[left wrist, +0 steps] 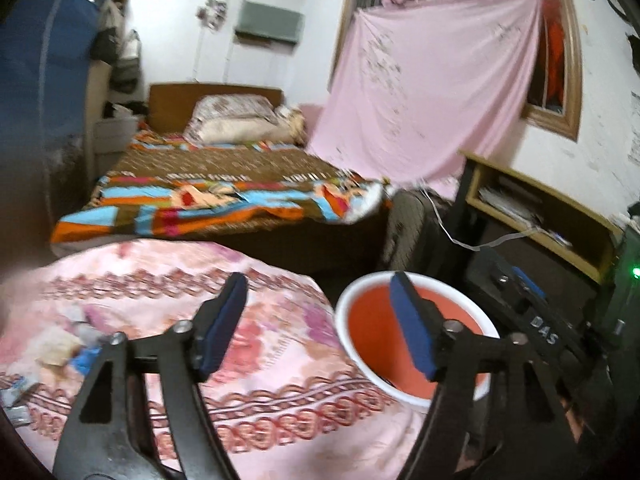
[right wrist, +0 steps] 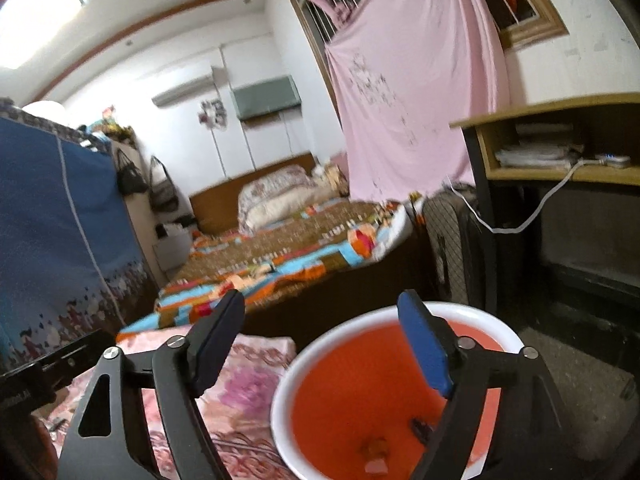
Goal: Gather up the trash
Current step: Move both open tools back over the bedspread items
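Observation:
A red bin with a white rim [left wrist: 360, 292] stands beside a pink flowered cloth surface [left wrist: 280, 360]. My left gripper [left wrist: 320, 324] is open and empty, held over the cloth's right edge and the bin's rim. Scraps of trash [left wrist: 60, 348] lie on the cloth at the far left. My right gripper [right wrist: 320, 344] is open and empty above the bin [right wrist: 288, 380]. Small pieces of trash [right wrist: 376, 452] lie at the bin's bottom. The right gripper's black body [left wrist: 540, 332] shows in the left wrist view.
A bed with a multicoloured blanket [left wrist: 224, 192] lies beyond. A blue fabric wardrobe [left wrist: 36, 100] stands left. A wooden desk with a shelf [left wrist: 540, 208] and a white cable [right wrist: 536, 208] stand right. A pink sheet [left wrist: 424, 88] hangs over the window.

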The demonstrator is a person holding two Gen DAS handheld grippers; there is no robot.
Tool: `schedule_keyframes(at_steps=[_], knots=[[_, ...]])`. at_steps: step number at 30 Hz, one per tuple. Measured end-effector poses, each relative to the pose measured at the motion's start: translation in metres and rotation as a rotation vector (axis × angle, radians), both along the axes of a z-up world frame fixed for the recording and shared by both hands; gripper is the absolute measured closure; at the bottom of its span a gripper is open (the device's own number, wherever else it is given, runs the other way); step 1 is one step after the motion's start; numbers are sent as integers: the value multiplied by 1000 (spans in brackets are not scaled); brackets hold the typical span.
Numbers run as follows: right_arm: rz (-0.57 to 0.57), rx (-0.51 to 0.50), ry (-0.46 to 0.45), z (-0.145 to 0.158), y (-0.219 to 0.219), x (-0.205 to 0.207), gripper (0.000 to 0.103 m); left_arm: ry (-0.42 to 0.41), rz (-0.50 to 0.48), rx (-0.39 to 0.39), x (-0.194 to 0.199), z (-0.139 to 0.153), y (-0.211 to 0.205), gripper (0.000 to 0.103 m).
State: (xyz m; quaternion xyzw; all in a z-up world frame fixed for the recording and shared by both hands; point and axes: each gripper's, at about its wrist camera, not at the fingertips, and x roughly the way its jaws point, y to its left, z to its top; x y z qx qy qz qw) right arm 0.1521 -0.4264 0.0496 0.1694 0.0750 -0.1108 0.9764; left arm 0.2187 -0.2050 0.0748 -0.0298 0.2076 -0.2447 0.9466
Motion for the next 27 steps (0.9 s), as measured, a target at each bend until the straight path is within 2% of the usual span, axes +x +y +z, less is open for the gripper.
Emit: schedule_keyframes(at_steps=[2, 4, 5, 6, 8, 18, 27], knots=[[9, -19, -37, 4, 7, -2, 20, -35, 41, -6, -4, 3, 11, 30], [17, -33, -69, 6, 15, -4, 10, -67, 76, -13, -8, 4, 23, 21], [22, -37, -85, 8, 19, -5, 2, -81, 94, -18, -10, 4, 29, 16], [24, -41, -101, 9, 22, -6, 0, -98, 118, -24, -13, 3, 35, 10], [33, -51, -144, 12, 31, -9, 0, -137, 168, -39, -20, 3, 49, 11], [136, -75, -281, 20, 86, -19, 0, -223, 327, -41, -45, -3, 113, 11], [248, -167, -369, 23, 139, -30, 0, -278, 457, -55, -70, -7, 172, 11]])
